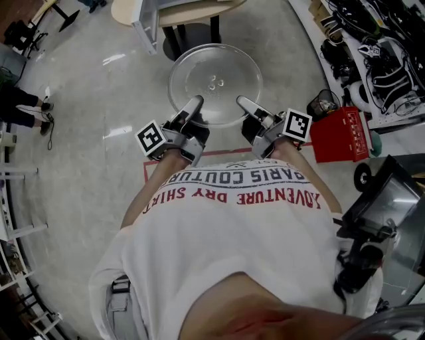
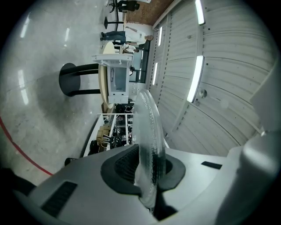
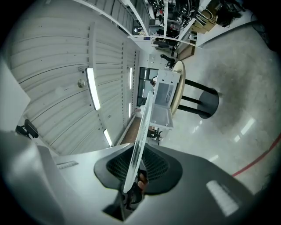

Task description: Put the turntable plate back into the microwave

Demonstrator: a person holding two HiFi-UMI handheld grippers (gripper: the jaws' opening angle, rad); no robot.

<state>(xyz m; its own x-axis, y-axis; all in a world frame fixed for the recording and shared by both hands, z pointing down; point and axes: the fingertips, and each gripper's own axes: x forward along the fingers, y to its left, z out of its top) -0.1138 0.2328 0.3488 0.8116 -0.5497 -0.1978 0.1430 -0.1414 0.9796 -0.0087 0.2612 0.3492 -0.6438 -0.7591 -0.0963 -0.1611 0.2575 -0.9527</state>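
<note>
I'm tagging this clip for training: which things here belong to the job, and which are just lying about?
Job in hand:
- turntable plate, gripped by left gripper and right gripper
- microwave, door open, on the round table

Lying about:
- red box
- cables

A glossy grey floor (image 1: pixel 86 99) spreads beneath me, marked with a red tape line (image 1: pixel 145 174) near my feet. Standing on it are the black pedestal base (image 1: pixel 186 36) of a pale round tabletop (image 1: pixel 123 10) bearing a white microwave (image 1: pixel 147 23), a red box (image 1: pixel 340 135) to my right, and someone's shoes (image 1: pixel 45 126) far left.
</note>
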